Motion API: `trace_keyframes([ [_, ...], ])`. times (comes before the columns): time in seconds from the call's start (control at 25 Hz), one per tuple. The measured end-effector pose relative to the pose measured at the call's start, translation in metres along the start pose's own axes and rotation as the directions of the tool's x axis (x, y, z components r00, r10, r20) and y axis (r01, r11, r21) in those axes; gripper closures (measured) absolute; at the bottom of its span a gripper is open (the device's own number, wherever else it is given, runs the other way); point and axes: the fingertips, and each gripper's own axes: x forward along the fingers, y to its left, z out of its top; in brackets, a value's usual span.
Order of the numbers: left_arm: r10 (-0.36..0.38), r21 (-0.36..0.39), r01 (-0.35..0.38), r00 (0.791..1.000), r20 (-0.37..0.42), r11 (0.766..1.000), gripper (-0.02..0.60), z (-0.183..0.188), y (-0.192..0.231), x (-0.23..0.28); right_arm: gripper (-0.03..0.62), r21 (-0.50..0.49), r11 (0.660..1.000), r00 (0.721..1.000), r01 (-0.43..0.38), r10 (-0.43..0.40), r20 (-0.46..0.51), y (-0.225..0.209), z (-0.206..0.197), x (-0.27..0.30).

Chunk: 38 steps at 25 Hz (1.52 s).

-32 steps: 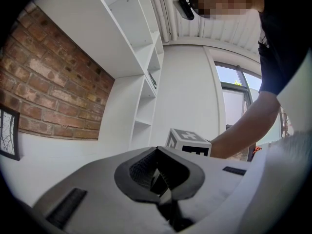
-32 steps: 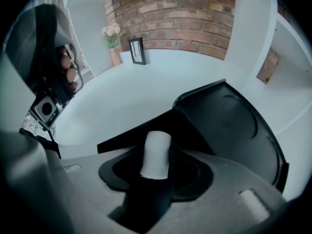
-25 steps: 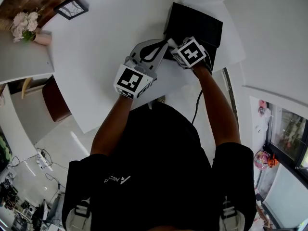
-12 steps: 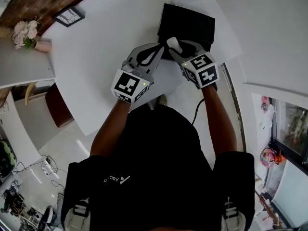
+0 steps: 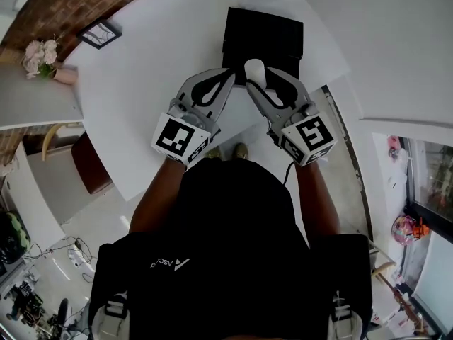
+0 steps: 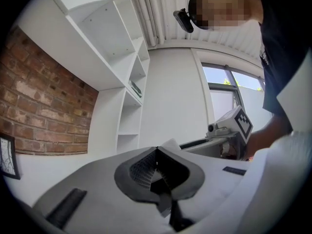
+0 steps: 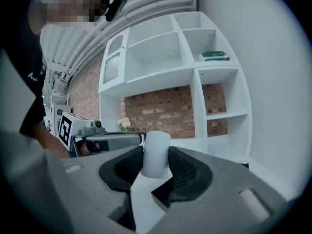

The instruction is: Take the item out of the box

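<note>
— What's nearest the person?
— The two grippers, side by side over the near edge of the white table (image 5: 148, 62). The right gripper (image 7: 155, 164) pinches a white cylinder (image 7: 157, 145) upright between its dark pads. The left gripper (image 6: 157, 154) has its jaws pressed together with nothing in them.
— Where's the cylinder in relation to the box?
— Out of it, held up at the near edge of the black box (image 5: 263, 34). The box lies on the table just beyond the jaw tips.
— Anything crowding it?
— The left gripper's tip sits just left of the cylinder. It looks near but apart, as far as I can tell.
— And further off?
— A small dark picture frame (image 5: 100, 32) lies on the table's far left. Left of the table, pink flowers (image 5: 37, 47) stand on a separate pale surface, with a brown chair (image 5: 85, 163) near it. Farthest off are a brick wall (image 7: 165, 108) and white shelving (image 7: 195, 72), with a green book (image 7: 213, 56) lying in one upper compartment
</note>
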Motion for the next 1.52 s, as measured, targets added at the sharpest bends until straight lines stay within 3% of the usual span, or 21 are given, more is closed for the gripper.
trace_keyframes([
  [0.28, -0.021, 0.053, 0.02, 1.0, 0.016, 0.998, 0.583, 0.019, -0.029, -0.006, 0.428, -0.03, 1.0, 0.981, 0.005, 0.001, 0.192, 0.021, 0.035, -0.038],
  [0.48, -0.029, 0.074, 0.028, 0.999, 0.018, 0.997, 0.583, 0.024, -0.042, -0.008, 0.428, -0.04, 0.999, 0.964, 0.024, -0.012, 0.267, 0.025, 0.041, -0.059],
  [1.52, 0.001, 0.078, -0.006, 0.999, 0.052, 0.997, 0.583, 0.034, -0.042, -0.007, 0.431, -0.052, 0.998, 0.953, 0.02, -0.004, 0.304, 0.03, 0.04, -0.068],
])
